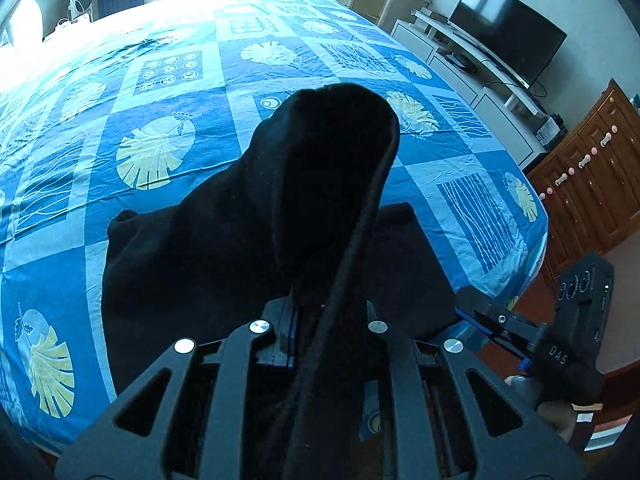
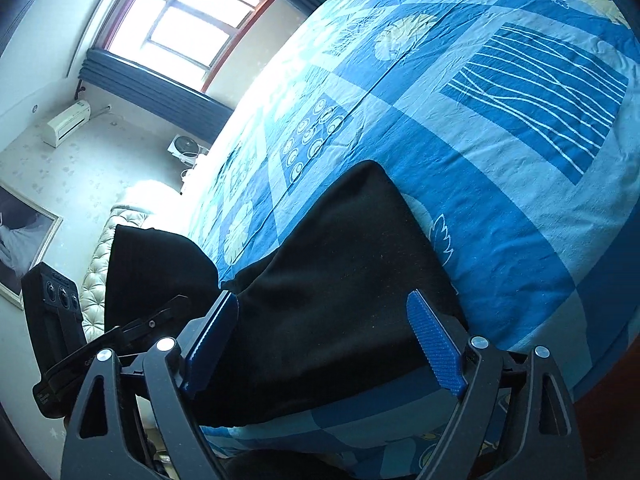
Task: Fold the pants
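Pants (image 1: 224,240), black and soft, are clamped in our left tongs (image 1: 332,320): a fold of the cloth with a thick seamed edge runs up between the jaws, which are drawn together on it, and a bunch of fabric humps above the tips. Our right tongs (image 2: 332,340) stand wide apart, with black cloth lying between the blue ribbed pads (image 2: 436,348), but neither pad presses on it.

We judge that we are in the middle of a fold: the left tongs carry one end of the garment over the part spread flat near the bed's (image 1: 160,100) near edge and corner, while the right tongs have let go or are yet to grip. The next move calls for laying the lifted end squarely onto the flat part, edges matched, then freeing it without dragging the layer beneath.

The fabric looks matte and slightly fuzzy, limp enough to drape in heavy folds. The flat part forms a neat, straight-sided panel with one clean corner pointing up the bed. Beneath it the sheet is thin cotton-like cloth, lightly creased, in blue squares printed with pale leaves, rings and wavy lines.
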`<action>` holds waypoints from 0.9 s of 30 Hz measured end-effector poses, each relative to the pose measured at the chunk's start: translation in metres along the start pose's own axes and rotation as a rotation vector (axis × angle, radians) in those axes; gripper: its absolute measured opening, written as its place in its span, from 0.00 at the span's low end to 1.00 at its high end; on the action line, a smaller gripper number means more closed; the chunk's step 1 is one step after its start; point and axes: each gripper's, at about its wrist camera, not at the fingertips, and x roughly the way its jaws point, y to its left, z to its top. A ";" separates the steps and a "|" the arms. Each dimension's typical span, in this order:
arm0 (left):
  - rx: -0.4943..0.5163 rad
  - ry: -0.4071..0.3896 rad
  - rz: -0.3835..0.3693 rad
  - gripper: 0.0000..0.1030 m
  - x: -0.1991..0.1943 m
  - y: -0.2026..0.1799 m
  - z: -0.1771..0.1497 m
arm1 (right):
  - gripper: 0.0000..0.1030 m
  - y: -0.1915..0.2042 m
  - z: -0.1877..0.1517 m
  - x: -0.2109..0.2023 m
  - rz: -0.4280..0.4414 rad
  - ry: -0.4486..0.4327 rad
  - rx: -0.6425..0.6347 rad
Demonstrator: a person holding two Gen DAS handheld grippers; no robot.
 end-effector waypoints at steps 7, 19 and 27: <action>0.053 0.024 0.188 0.14 0.041 -0.039 0.000 | 0.83 -0.020 0.007 -0.020 0.014 -0.047 0.022; 0.100 0.032 0.361 0.14 0.083 -0.070 -0.010 | 0.83 -0.067 0.009 -0.026 0.022 -0.057 0.127; 0.135 0.012 0.429 0.14 0.094 -0.080 -0.017 | 0.83 -0.087 0.004 -0.031 0.025 -0.049 0.164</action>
